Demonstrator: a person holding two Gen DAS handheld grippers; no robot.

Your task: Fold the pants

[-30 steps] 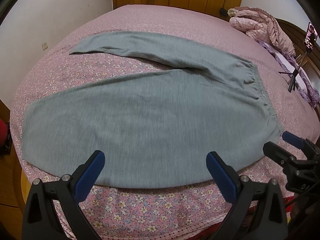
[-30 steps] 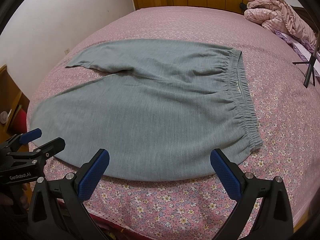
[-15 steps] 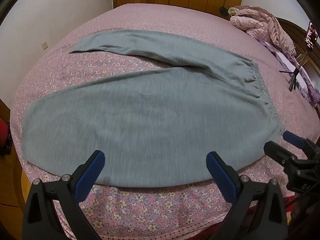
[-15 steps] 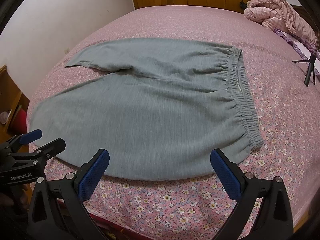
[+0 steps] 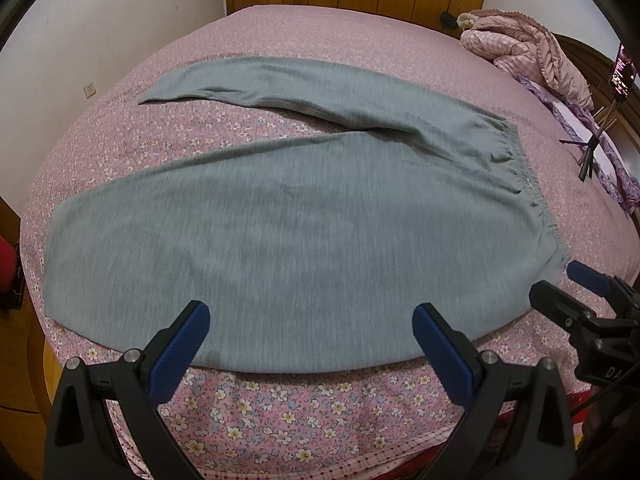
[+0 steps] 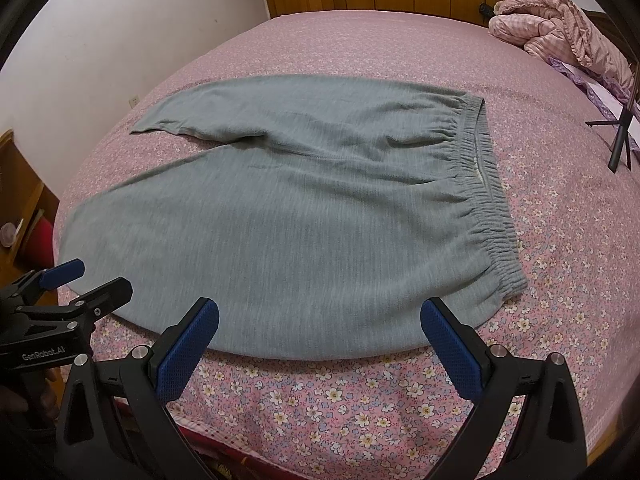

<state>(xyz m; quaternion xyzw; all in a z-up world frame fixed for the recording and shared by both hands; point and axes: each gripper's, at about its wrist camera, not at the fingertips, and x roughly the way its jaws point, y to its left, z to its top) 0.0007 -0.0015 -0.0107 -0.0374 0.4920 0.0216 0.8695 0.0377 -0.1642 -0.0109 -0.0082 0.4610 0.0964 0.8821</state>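
Your left gripper (image 5: 306, 320) & right gripper (image 6: 319, 316), jaws wide open, hover near pants (image 5: 288, 232) flat on bed (image 5: 300, 412).

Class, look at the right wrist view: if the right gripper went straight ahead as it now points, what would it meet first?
Probably the grey pants, at their near edge beside the waistband; the right gripper has its jaws open, though depth is unclear.

Grey-green pants (image 5: 300, 220) lie on a pink floral bedsheet (image 5: 280, 412); blue gripper pads (image 6: 188, 354); seemingly checked pink quilt (image 6: 560, 24).
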